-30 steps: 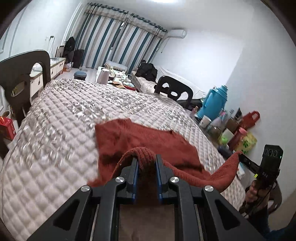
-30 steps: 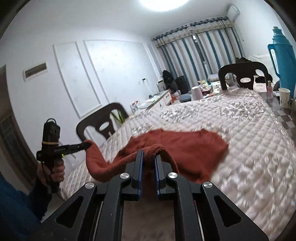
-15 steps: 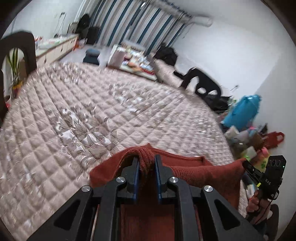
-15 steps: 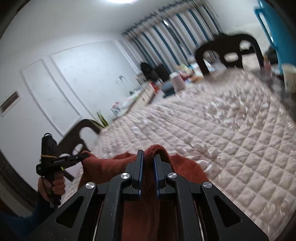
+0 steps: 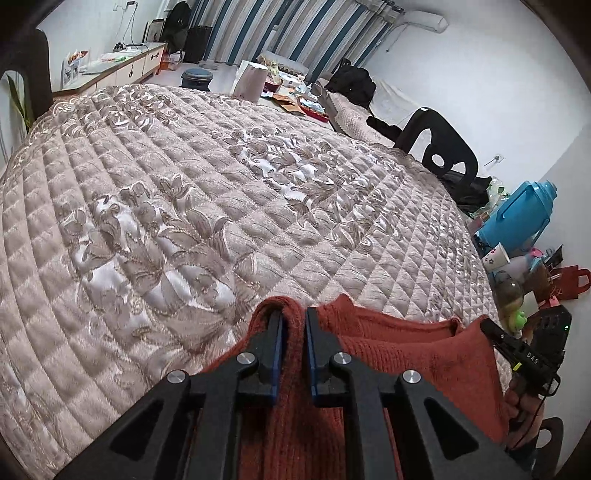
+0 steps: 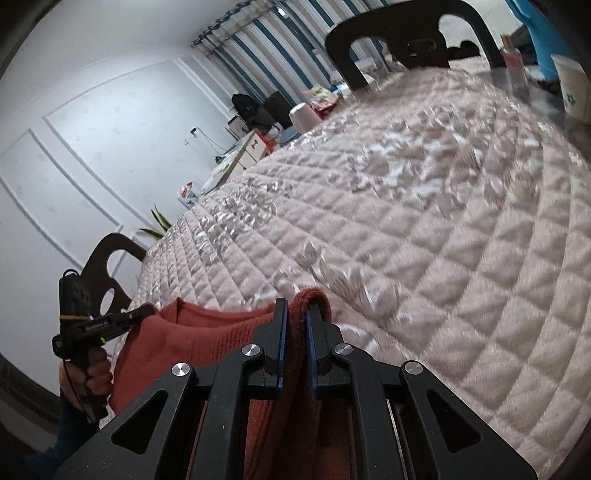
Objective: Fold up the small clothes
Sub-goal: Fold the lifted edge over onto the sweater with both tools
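A rust-red knitted garment [image 5: 406, 350] lies at the near edge of the quilted table cover [image 5: 221, 177]. My left gripper [image 5: 293, 317] is shut on one bunched corner of it. My right gripper [image 6: 295, 314] is shut on the other corner of the red garment [image 6: 207, 336]. The cloth stretches between the two grippers, low over the cover. The right gripper also shows in the left wrist view [image 5: 495, 332], and the left gripper shows in the right wrist view [image 6: 144, 313]. Most of the garment under the grippers is hidden.
Dark chairs stand at the far side [image 5: 436, 136] and the left [image 6: 110, 266]. A blue thermos [image 5: 524, 214], a paper cup [image 5: 496, 254] and small bottles crowd the right side. A white cabinet [image 5: 110, 66] and striped curtains [image 5: 295, 29] are behind.
Both grippers have carried the garment's held edge down and back toward the near edge. The cloth that lay spread over the cover a second ago now lies bunched close under the grippers.
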Tool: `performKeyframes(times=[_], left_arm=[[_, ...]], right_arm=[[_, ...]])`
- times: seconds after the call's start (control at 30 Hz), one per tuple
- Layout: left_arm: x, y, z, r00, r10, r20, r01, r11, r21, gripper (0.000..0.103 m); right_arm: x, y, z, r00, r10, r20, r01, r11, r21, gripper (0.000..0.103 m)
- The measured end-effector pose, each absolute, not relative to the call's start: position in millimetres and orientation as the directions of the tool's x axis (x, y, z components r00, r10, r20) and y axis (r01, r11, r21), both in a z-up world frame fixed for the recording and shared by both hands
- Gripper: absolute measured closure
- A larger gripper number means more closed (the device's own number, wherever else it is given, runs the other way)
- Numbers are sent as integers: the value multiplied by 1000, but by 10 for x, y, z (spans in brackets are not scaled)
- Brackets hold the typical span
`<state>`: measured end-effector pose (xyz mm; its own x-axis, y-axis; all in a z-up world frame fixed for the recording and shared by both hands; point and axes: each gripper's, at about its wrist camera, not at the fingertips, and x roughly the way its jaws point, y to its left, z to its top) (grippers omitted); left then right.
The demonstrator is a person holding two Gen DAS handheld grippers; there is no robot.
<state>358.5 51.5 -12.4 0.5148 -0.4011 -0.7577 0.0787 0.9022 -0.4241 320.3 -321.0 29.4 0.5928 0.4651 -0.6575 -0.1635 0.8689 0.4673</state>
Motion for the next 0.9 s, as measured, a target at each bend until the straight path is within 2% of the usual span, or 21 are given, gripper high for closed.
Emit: performKeyframes(times=[0.1, 0.27, 0.33, 0.37, 0.4, 0.6, 0.7, 0.77, 0.9], left_arm=[[3659, 507, -229, 508, -383, -771, 62, 909, -412, 90], [3566, 530, -117, 525, -365, -769, 73, 919, -386, 89], [3476, 584, -32, 546, -353, -760, 71, 923, -378, 83], [3426, 610, 23, 568, -327, -755, 64, 932, -356, 75], [3370, 637, 84, 593, -301, -747, 58, 941, -333, 72], [3079, 565, 353, 664, -234, -710, 71, 965, -251, 68], [2896, 238, 398, 668, -264, -696, 174, 964, -199, 67], [2866, 8, 337, 654, -271, -706, 221, 961, -165, 67], [2986, -292, 71, 611, -243, -753, 241, 964, -116, 67]], right_arm=[[3312, -3148, 145, 559, 424, -712, -145, 896, 419, 95], [3254, -3209, 172, 572, 428, -700, -117, 887, 447, 94], [3178, -3151, 264, 587, 386, -712, -130, 913, 388, 93], [3116, -3107, 340, 603, 356, -714, -142, 929, 342, 90], [3066, -3080, 405, 622, 323, -714, -144, 943, 302, 87], [2847, -3043, 723, 716, 168, -678, -85, 984, 154, 86], [2722, -2825, 750, 710, 243, -661, -171, 970, 173, 86], [2711, -2552, 637, 662, 287, -692, -242, 956, 165, 86], [2819, -2263, 373, 603, 231, -763, -262, 961, 83, 86]])
